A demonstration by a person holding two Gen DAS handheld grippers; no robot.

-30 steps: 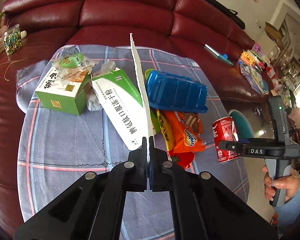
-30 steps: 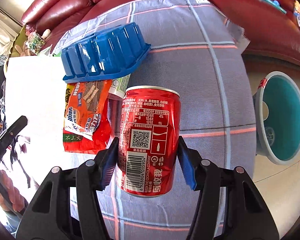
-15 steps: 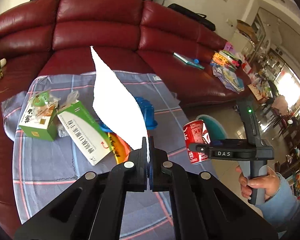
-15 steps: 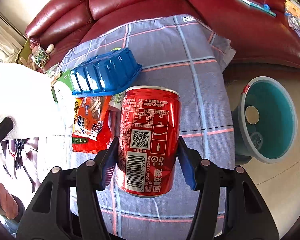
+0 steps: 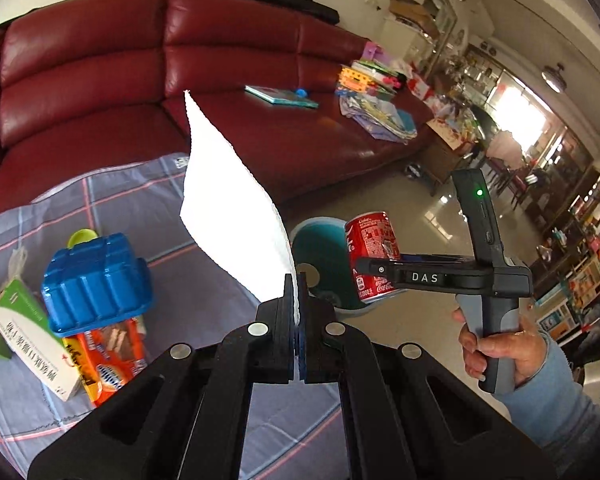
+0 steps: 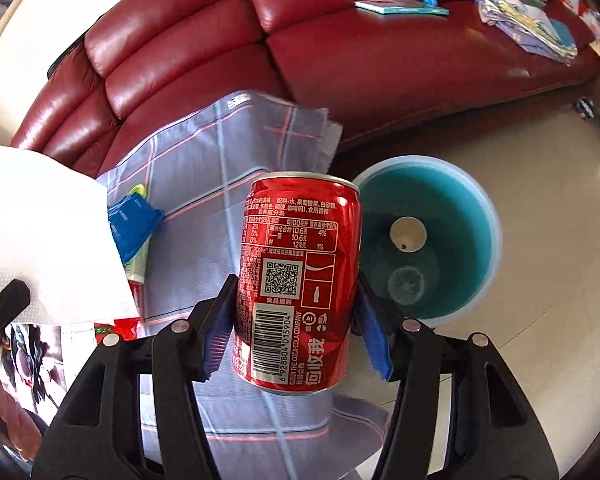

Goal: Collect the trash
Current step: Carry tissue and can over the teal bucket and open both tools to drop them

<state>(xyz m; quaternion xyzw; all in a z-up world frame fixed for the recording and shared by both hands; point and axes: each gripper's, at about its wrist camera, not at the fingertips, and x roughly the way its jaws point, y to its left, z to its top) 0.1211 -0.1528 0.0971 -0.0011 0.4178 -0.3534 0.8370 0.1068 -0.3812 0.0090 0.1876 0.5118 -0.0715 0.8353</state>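
Mid-carry — the right gripper clamps a Coca-Cola can, the left gripper pinches a paper towel — both need release over the teal bin at three o'clock.

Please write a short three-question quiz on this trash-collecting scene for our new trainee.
1. What does the right gripper hold?
2. True or false: the left gripper is shut on a white paper towel.
3. Where is the teal bin? A) on the sofa B) on the floor beside the table C) on the tablecloth

Key: 1. the red cola can; 2. true; 3. B
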